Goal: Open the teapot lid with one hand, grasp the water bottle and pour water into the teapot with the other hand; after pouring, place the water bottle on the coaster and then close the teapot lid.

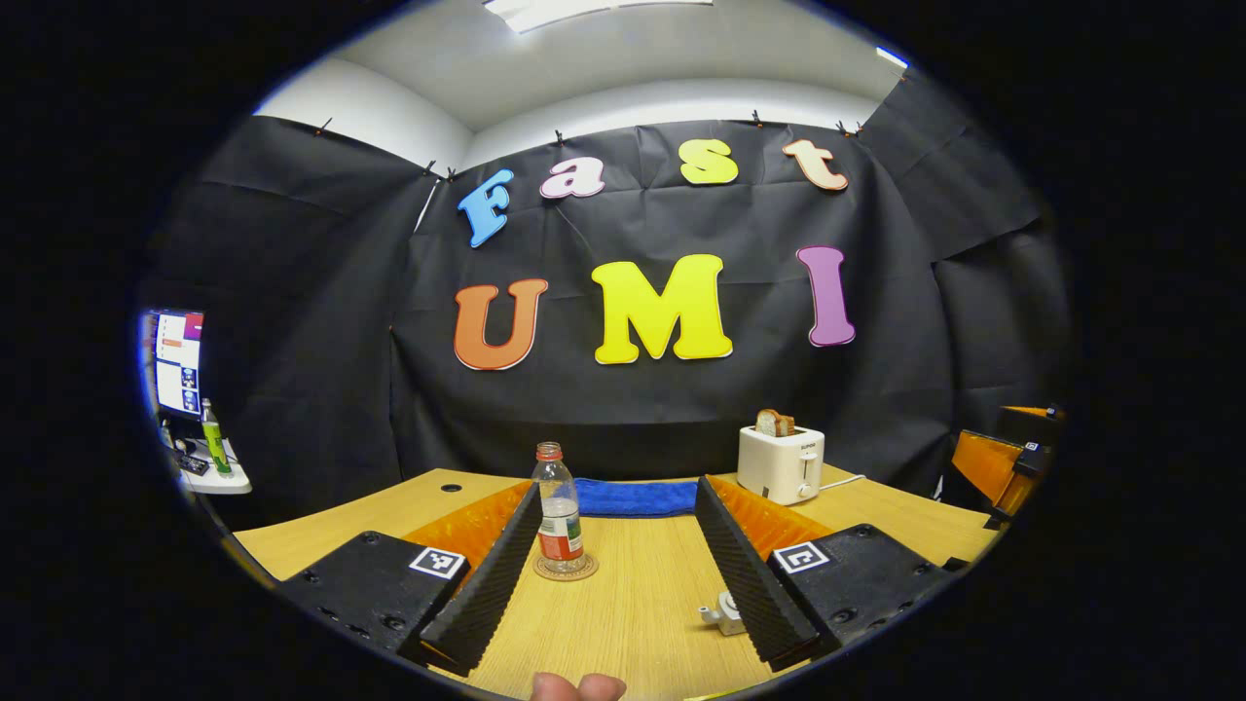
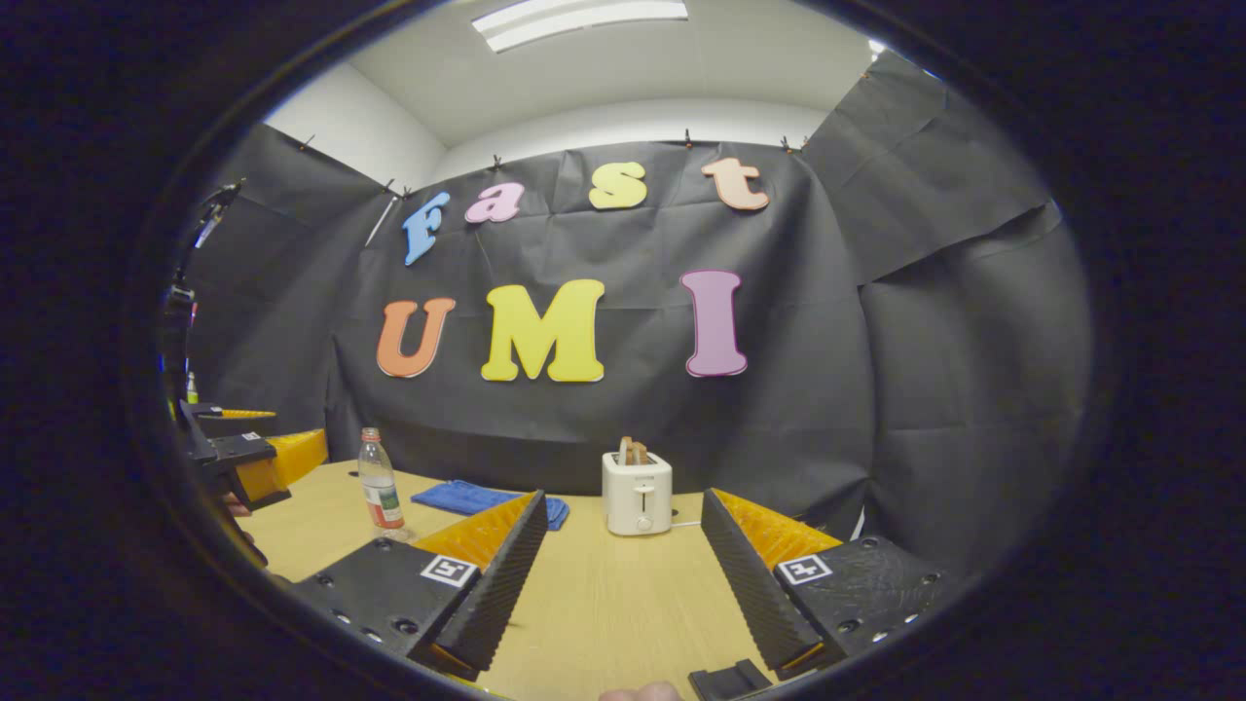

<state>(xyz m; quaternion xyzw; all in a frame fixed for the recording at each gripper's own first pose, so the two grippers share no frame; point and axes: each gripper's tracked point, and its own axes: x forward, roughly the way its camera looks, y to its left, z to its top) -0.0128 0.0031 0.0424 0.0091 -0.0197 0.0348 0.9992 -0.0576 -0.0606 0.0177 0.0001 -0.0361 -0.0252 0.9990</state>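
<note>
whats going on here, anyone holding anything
Nothing is held. A person has a gripper in each hand, and the left gripper and right gripper both have open, empty jaws above the table. The bottle stands capped on its coaster, just ahead of the left gripper. A blue cloth and a toaster sit farther back.

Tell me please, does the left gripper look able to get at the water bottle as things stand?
Probably yes. The left gripper is open, and the water bottle stands upright on its coaster just ahead, nearer its left finger, with bare table between.
</note>
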